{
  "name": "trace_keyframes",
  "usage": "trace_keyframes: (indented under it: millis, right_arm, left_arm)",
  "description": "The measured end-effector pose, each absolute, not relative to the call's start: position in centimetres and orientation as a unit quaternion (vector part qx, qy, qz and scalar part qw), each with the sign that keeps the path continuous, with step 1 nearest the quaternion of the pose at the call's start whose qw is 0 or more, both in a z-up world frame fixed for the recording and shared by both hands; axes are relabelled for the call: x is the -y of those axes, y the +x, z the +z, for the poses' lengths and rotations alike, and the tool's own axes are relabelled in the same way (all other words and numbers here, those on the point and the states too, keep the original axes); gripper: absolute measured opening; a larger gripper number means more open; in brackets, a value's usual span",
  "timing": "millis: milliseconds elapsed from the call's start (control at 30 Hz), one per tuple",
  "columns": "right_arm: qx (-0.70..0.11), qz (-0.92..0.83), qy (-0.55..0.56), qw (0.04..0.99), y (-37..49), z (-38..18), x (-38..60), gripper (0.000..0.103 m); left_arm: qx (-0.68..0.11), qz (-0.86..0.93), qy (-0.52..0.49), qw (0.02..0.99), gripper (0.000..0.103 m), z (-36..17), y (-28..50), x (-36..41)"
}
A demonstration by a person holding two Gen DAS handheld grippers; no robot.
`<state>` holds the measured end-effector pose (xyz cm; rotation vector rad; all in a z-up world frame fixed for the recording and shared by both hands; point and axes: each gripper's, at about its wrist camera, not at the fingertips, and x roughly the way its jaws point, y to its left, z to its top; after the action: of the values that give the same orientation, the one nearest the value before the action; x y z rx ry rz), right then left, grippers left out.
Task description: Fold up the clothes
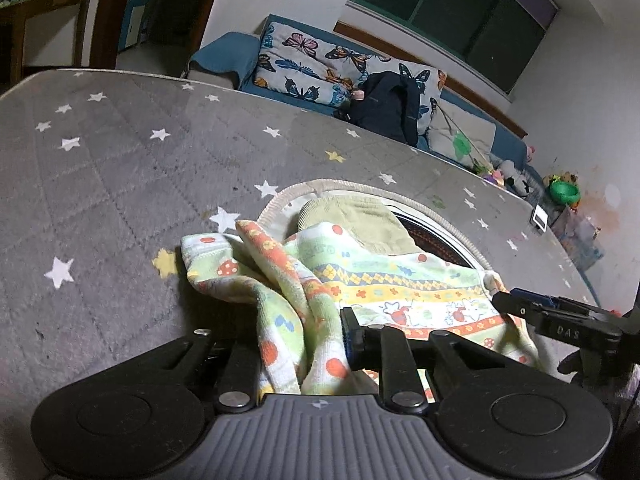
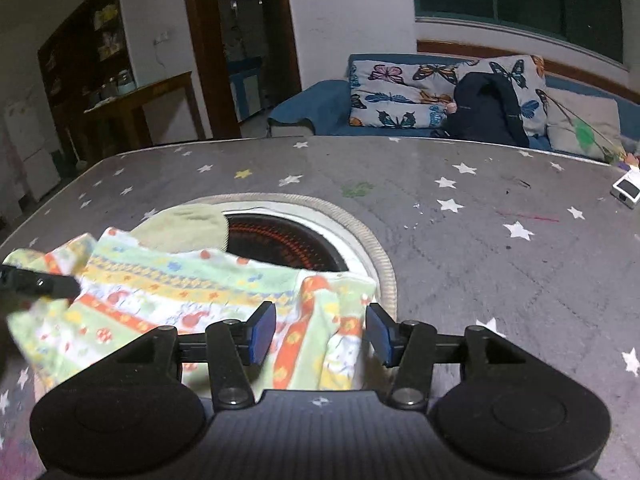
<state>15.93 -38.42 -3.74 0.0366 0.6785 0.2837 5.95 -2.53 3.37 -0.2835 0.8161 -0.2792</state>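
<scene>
My left gripper [image 1: 298,354] has a bunched fold of the patterned garment [image 1: 400,284] running between its fingers; only one blue pad shows and the cloth hides the other, so I cannot tell whether it is clamped or merely straddling the fabric. My right gripper [image 2: 320,334] stands with its pads apart, a striped corner of the garment lying loose in the gap — nothing pinched there yet. The garment sits crumpled on the grey star-printed table cover [image 2: 480,240], draped partly over the round heater opening [image 2: 288,240], with a pale green piece [image 2: 188,224] just behind it at about eleven o'clock in the right view. To do this step well, I judge I should close the right pads on a single edge layer, not the whole wad, then draw both tools apart — left toward nine o'clock, right toward three — until the cloth lies flat and clear of the heater. Lifting slightly first would stop the fabric dragging and re-bunching. Only then is a clean fold line possible.
</scene>
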Motion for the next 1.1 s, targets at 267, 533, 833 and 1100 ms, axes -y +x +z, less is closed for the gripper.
trace_keyframes:
  millis: [267,533,833,1100]
  right_arm:
    - [-0.338,0.139,0.055,0.929,14.1,-4.0,38.2,0.041]
    - [-0.319,0.152,0.068,0.933,11.2,-2.1,38.0,0.012]
    - [-0.269,0.094,0.032,0.958,8.1,3.0,42.2,0.011]
    - [-0.251,-0.016,-0.002,0.968,7.0,5.8,50.3,0.011]
  left_arm:
    - [-0.392,-0.126,-0.093,0.906,0.022,3.7,6.8,3.1]
    - [-0.369,-0.142,-0.052,0.917,0.016,6.1,6.8,5.2]
    - [-0.337,-0.219,-0.014,0.916,0.016,9.5,9.3,14.4]
    - [-0.318,-0.295,0.007,0.901,0.017,10.2,12.2,24.7]
